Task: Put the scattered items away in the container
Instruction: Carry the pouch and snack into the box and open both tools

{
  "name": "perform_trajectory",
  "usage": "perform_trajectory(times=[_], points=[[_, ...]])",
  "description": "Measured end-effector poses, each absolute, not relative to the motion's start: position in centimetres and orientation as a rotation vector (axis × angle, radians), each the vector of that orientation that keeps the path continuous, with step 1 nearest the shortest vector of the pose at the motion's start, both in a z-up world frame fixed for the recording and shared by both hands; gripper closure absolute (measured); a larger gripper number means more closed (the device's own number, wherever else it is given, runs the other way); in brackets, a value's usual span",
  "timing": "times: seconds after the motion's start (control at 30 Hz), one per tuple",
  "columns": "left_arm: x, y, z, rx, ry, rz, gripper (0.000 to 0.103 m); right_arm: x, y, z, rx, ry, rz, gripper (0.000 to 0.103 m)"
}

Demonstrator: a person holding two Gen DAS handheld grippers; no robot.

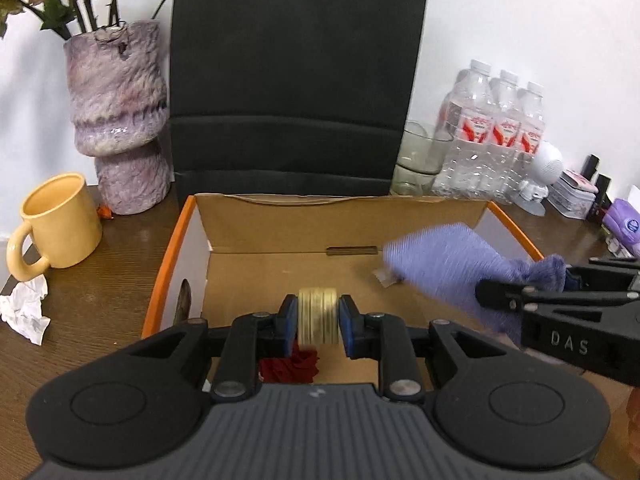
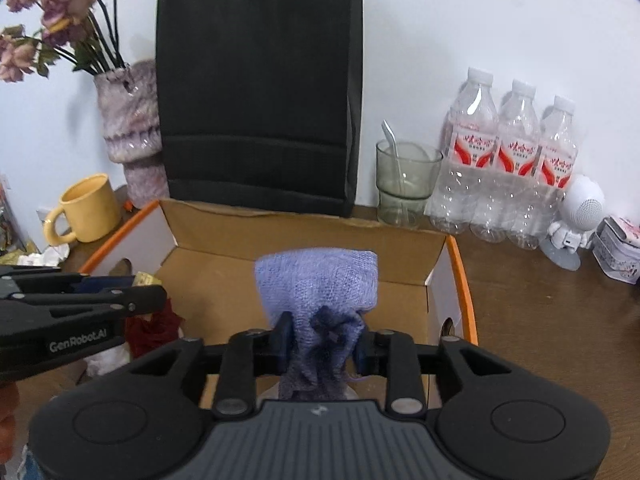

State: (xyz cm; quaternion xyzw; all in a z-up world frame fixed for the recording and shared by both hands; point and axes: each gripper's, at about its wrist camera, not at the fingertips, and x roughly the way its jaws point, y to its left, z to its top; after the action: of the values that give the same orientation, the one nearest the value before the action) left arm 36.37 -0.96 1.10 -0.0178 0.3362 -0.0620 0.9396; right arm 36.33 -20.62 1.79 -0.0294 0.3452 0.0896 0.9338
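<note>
My left gripper (image 1: 318, 320) hangs over the open cardboard box (image 1: 172, 248), its blue pads pressed on both sides of a yellowish tape roll (image 1: 318, 312). To its right, my right gripper (image 2: 324, 340) is over the same box (image 2: 460, 272). A bunched purple cloth (image 2: 316, 280) sits between its pads and touches both. The cloth (image 1: 440, 264) looks blurred and droops towards the box floor. A dark red crumpled item (image 1: 290, 366) lies inside the box under the left gripper.
A black paper bag (image 2: 256, 100) stands right behind the box. A yellow mug (image 1: 60, 220), a fuzzy purple vase (image 1: 120, 120) and crumpled paper (image 1: 24, 308) sit to the left. A glass (image 2: 404, 180), water bottles (image 2: 512, 168), a white figure (image 2: 576, 220) and tins (image 2: 620, 252) are to the right.
</note>
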Motion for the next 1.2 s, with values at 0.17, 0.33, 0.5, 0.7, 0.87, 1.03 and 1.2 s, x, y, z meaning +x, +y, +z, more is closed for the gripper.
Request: perform_trajectory(times=[0.17,0.33,0.5,0.7,0.87,1.03,1.2], points=[[35.9,-0.5,1.9,-0.015,0.644,-0.034,0.005,36.1,-20.5,1.9,-0.072,0.7,0.189,0.015],[35.7,0.2,2.2,-0.029,0.646,-0.032,0.0,35.7,-21.1,2.5,-0.045,0.695,0.178,0.0],[35.4,0.0,2.2,-0.021,0.645,-0.036,0.0,35.5,-21.0,2.7,-0.047,0.698,0.178,0.0],[35.0,0.0,2.3,-0.018,0.644,-0.042,0.0,35.4,-21.1,2.9,-0.045,0.7,0.171,0.0],[34.3,0.1,2.9,-0.019,0.639,-0.041,0.0,34.7,-21.0,3.3,-0.044,0.697,0.169,0.0],[32.8,0.4,4.1,-0.024,0.619,-0.04,0.0,33.3,-21.0,4.3,-0.044,0.682,0.168,0.0],[30.7,0.5,5.5,-0.017,0.599,-0.044,0.0,31.4,-21.1,5.8,-0.044,0.657,0.165,0.0]])
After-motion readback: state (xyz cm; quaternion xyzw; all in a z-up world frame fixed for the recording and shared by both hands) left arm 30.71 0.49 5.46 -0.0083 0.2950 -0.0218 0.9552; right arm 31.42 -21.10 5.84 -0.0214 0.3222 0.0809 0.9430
